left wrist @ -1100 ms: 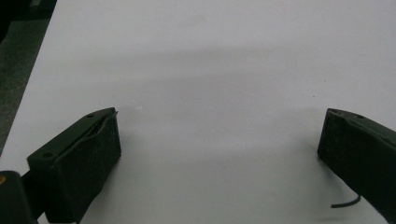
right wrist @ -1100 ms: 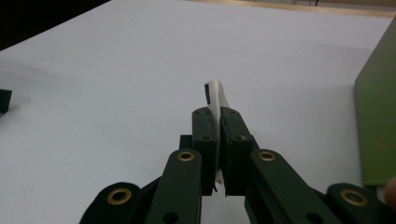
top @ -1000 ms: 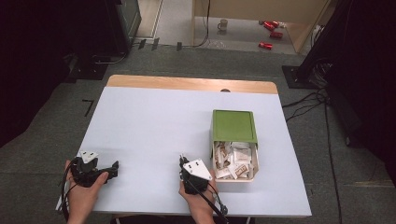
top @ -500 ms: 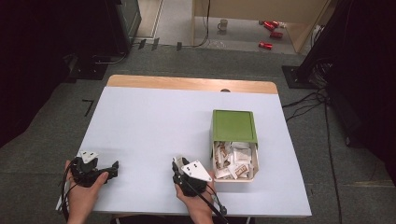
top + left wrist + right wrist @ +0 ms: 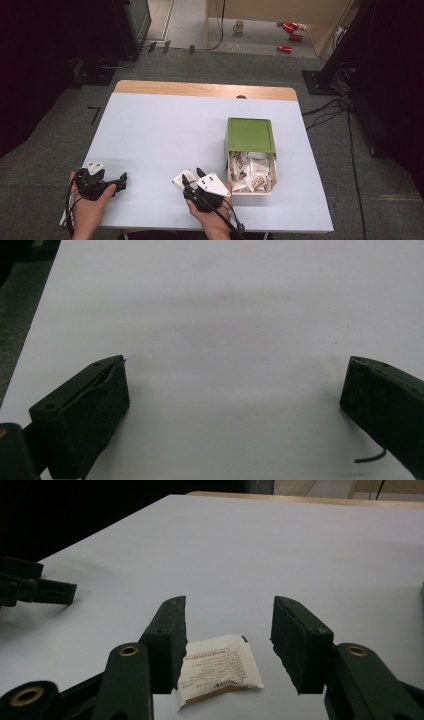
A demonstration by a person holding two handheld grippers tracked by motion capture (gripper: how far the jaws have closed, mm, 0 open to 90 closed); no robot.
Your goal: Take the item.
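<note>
Right claw (image 5: 227, 640): jaws just opening, apart, packet (image 5: 217, 669) lying loose between them on the white surface (image 5: 165, 135); near edge, left of the green box (image 5: 250, 135)
Left claw (image 5: 235, 400): jaws wide apart, nothing between; near left

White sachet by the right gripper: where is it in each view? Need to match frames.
High view: sachet lies flat on the table, at the right gripper tips, left of the green box.
Left gripper view: not in it.
Right gripper view: sachet bottom centre, on the table between open jaws, pads clear.
Shared landmark: the white tabletop.
</note>
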